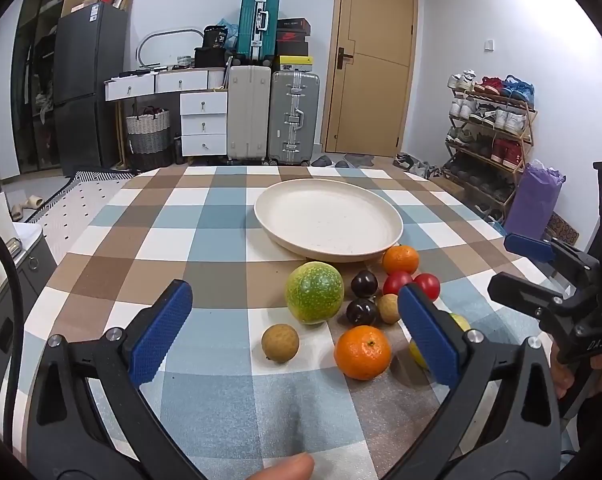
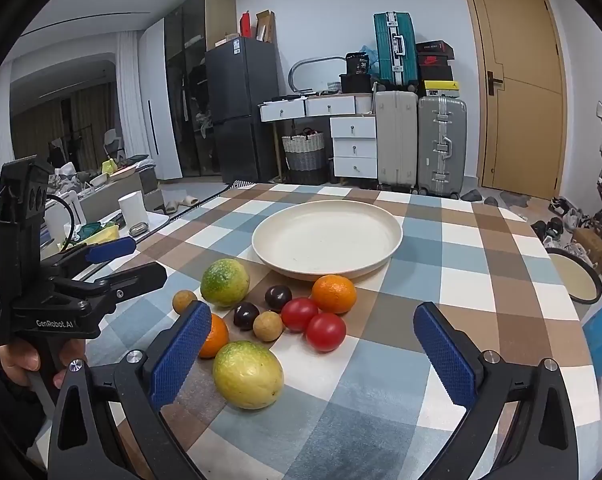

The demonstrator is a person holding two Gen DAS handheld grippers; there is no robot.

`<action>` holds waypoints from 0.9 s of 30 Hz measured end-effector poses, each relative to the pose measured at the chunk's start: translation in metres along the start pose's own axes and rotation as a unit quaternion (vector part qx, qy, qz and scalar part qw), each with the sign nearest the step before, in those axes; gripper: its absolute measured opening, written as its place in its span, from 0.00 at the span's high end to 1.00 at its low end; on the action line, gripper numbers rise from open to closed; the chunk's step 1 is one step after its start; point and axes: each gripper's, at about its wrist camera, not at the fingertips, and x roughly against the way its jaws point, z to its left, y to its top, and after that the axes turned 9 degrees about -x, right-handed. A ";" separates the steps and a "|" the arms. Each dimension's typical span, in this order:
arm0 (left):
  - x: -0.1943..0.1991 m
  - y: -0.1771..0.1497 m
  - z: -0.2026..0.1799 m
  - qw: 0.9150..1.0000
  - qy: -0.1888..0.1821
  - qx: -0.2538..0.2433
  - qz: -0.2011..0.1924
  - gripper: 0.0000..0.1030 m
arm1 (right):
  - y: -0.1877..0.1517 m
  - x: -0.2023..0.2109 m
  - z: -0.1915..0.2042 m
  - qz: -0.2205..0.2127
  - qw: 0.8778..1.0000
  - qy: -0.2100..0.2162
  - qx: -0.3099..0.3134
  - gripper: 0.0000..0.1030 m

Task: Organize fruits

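Cream plate: a wide, shallow, empty plate [image 2: 327,240] sits near the middle of the tabletop, toward its far edge.
Tablecloth: a checked cloth [image 2: 441,248] in blue, brown and white covers the whole tabletop.
Fruit cluster: all the fruit lies loose on the cloth between the plate and the near edge, none on the plate.
Closest to plate: an orange [image 2: 334,294] almost touches the plate's near rim, and a green-yellow round fruit [image 2: 224,282] lies to its left.
Middle of cluster: two red tomatoes [image 2: 313,322] touch each other; beside them are two dark plums [image 2: 277,298] and a small brown fruit [image 2: 267,325].
Nearest me: a larger yellow-green fruit [image 2: 247,374] lies nearest the near edge, with a second orange [image 1: 362,352] and another small brown fruit [image 1: 280,343] close by.
Left gripper: I hold my left gripper [image 1: 297,340] with its jaws spread wide and empty, above the near edge, tilted down at the cluster.
Right gripper: my right gripper [image 2: 313,354] is likewise wide open and holds nothing, hovering over the fruit nearest me.
Step in hand: I judge this as the start; nothing is sorted yet.
Next move: I would lower one gripper around a single outlying fruit and close gently, because the round pieces may roll and nudge their neighbours.
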 end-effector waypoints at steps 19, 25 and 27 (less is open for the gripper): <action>0.004 0.001 -0.006 1.000 0.001 -0.006 -0.004 0.00 | 0.003 -0.004 -0.003 0.005 1.000 -0.007 -0.003 0.00; 0.004 0.001 -0.007 1.000 0.002 -0.007 -0.005 0.00 | 0.003 -0.003 -0.002 0.006 1.000 -0.007 -0.003 0.00; 0.004 0.001 -0.007 1.000 0.002 -0.007 -0.005 0.00 | 0.003 -0.003 -0.003 0.006 1.000 -0.007 -0.003 0.00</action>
